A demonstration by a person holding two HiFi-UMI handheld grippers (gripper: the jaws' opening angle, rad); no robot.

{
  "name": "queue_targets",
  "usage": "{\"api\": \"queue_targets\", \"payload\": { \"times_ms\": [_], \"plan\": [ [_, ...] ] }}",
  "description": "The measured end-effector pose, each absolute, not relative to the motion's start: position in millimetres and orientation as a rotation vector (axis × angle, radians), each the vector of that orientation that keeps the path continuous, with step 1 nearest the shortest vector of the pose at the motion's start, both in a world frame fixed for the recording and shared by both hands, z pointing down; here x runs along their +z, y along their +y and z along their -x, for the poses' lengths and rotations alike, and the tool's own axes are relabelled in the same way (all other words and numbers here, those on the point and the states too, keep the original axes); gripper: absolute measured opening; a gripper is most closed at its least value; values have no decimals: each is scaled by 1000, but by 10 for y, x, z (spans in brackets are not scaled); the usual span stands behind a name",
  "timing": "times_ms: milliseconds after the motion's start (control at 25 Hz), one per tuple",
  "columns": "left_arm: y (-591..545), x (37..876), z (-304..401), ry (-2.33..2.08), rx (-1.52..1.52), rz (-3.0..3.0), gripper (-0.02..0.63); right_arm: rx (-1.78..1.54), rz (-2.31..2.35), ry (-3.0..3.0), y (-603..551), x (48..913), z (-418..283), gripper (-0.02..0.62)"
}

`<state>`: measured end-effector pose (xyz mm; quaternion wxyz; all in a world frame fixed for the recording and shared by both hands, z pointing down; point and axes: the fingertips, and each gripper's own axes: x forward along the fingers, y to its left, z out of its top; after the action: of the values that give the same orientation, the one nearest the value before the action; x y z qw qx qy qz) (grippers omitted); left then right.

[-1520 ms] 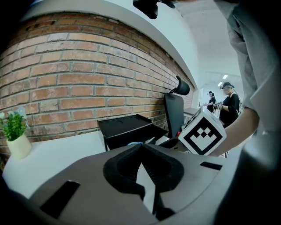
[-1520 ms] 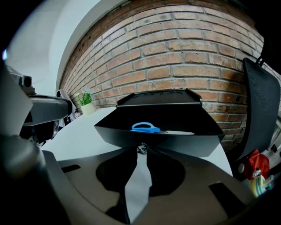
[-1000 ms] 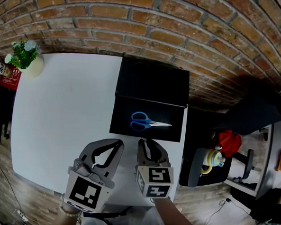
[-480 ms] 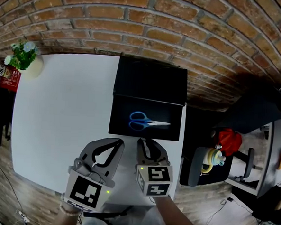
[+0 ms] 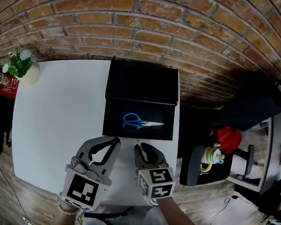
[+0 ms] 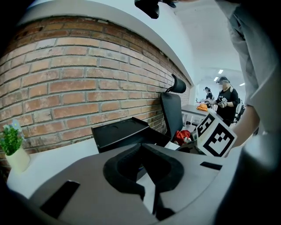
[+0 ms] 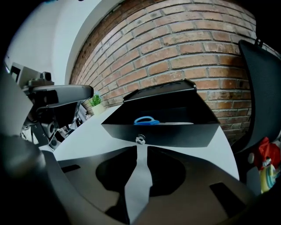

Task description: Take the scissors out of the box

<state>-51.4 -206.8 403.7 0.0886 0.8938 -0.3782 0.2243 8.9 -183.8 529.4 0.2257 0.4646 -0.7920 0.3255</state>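
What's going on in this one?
A person holds a gripper in each hand at the near edge of a white table. The black box stands open, lid up, with blue-handled scissors lying flat inside. Both grippers stop short of it, empty: the left gripper is shut, the right gripper has its jaws a sliver apart.

Scissors (image 5: 141,123) flat in the open black box (image 5: 166,113)
Blue handles left, shut blades pointing right; box on the desk (image 5: 60,109), lid (image 5: 142,81) folded back behind it
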Motion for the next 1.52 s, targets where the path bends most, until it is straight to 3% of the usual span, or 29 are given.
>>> {"api": "queue_targets", "payload": {
  "times_ms": [440,1120,1280,1520],
  "plan": [
    [-2252,4069,264,-1035,761,-2732,15,907,-1264,-2296,-1587,5058,-367,64],
    [-2471,4580,-103,-588,1315,-2882,17,858,-1388,-2350,-1492,4614,-912,61],
    [-2479,4757,-139,-444,1452,-2870,66,880,-1409,-2343,-1471,4624,-1005,61],
    [-2462,4975,-202,-269,1591,-2824,79,902,-1448,-2344,-1455,4629,-1127,61]
  ]
}}
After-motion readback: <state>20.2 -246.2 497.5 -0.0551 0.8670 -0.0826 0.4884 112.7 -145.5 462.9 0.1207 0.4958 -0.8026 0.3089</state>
